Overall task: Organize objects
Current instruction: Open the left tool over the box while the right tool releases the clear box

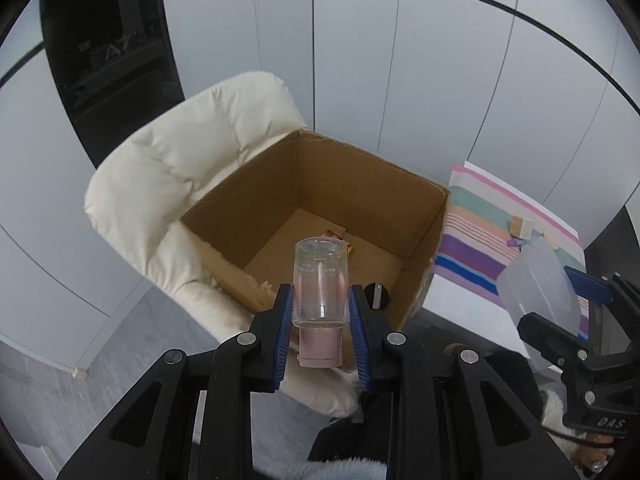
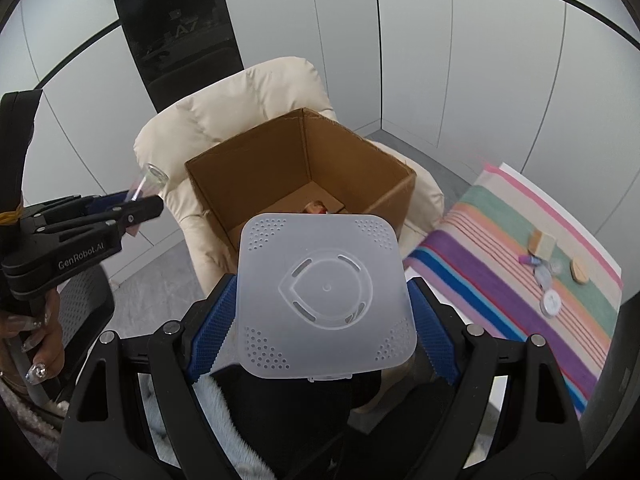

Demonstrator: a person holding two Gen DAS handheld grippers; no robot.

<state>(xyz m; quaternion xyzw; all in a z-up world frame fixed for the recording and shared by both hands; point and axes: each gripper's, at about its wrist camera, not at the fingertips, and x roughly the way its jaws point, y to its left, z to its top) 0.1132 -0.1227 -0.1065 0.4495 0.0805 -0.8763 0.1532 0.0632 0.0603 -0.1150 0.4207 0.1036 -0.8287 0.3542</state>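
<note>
Clear plastic forms the body of the small bottle (image 1: 320, 284), with a pale pink cap at the end nearest the camera, and the left tool (image 1: 320, 312) has its blue pads pressed in on either side of the body, just above the cap. Pinched there, the bottle points base-first out over the near edge of the open cardboard box (image 1: 340, 184), which sits ahead of and below this tool on a cream padded chair (image 1: 160, 168); that looks like a carry ready for dropping in. The right tool (image 2: 322, 316) is spread wide and clamped on the two side edges of a frosted, square plastic container (image 2: 324, 296) with perforated corners, holding it directly before the same box. Beyond it to the right, a striped cloth (image 2: 520, 280) on the desk carries several small leftover pieces, well apart from both tools.
</note>
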